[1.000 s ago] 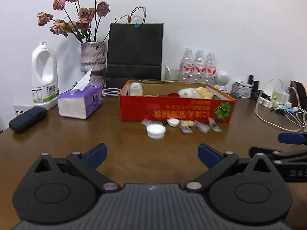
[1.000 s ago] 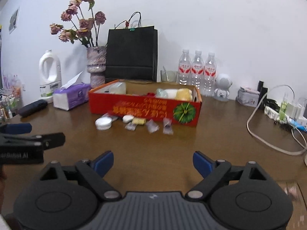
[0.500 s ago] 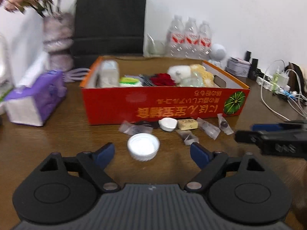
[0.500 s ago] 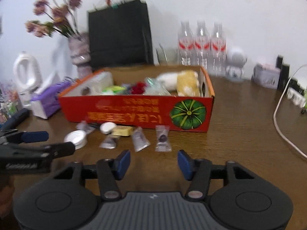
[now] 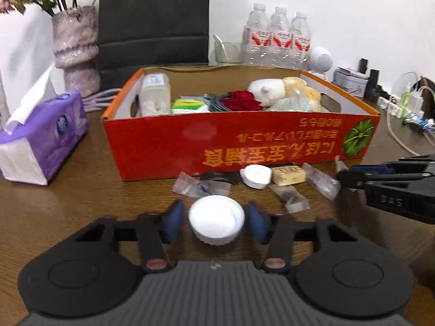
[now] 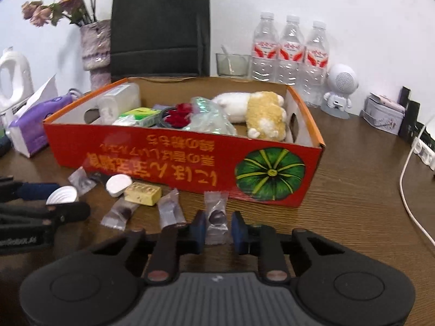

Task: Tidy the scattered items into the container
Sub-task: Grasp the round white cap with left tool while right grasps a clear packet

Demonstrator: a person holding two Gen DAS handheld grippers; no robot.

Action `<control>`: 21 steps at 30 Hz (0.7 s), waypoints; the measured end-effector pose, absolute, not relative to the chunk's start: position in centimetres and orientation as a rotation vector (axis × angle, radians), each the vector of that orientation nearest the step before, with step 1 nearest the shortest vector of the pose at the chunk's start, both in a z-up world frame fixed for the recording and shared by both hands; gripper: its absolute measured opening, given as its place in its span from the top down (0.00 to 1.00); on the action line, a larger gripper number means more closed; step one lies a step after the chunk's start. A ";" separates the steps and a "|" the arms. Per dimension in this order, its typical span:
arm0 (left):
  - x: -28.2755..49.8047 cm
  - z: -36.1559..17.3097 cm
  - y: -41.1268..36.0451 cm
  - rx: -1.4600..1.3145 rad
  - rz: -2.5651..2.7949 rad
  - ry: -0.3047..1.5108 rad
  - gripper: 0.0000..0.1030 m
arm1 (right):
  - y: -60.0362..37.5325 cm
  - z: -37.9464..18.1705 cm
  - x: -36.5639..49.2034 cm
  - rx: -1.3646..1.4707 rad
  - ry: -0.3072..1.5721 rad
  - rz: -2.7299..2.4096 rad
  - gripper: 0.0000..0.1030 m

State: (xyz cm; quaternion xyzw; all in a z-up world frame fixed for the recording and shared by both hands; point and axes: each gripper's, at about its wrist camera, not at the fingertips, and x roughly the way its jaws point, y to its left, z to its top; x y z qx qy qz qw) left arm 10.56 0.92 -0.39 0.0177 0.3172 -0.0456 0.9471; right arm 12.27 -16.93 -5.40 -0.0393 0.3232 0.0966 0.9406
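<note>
Left gripper [image 5: 216, 221] straddled white cap [image 5: 216, 219], jaws apart; light, rigid, best pinched at rim. Right gripper [image 6: 216, 231] flanked candy [image 6: 216, 217], unclosed; crinkly, slippery wrapper.

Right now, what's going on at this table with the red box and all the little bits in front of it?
A person is tidying loose bits into the red box with two handheld grippers. The left gripper has its jaws around the white ribbed cap, not visibly clamped. The right gripper brackets a clear-wrapped dark candy. Both items sit on the table, with other wrapped candies, a yellow block and a small white lid nearby.
</note>
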 end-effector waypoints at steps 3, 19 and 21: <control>10.5 -0.4 1.2 0.028 -0.100 0.644 0.60 | -16.7 -5.4 11.9 -0.093 0.645 0.200 0.86; -4.3 4.8 -0.7 -0.035 0.099 0.330 0.60 | -16.0 0.5 -2.1 -0.018 0.323 0.243 0.86; -6.4 5.2 -1.5 -0.006 0.092 0.289 0.60 | -16.1 1.3 -4.2 -0.015 0.277 0.247 0.86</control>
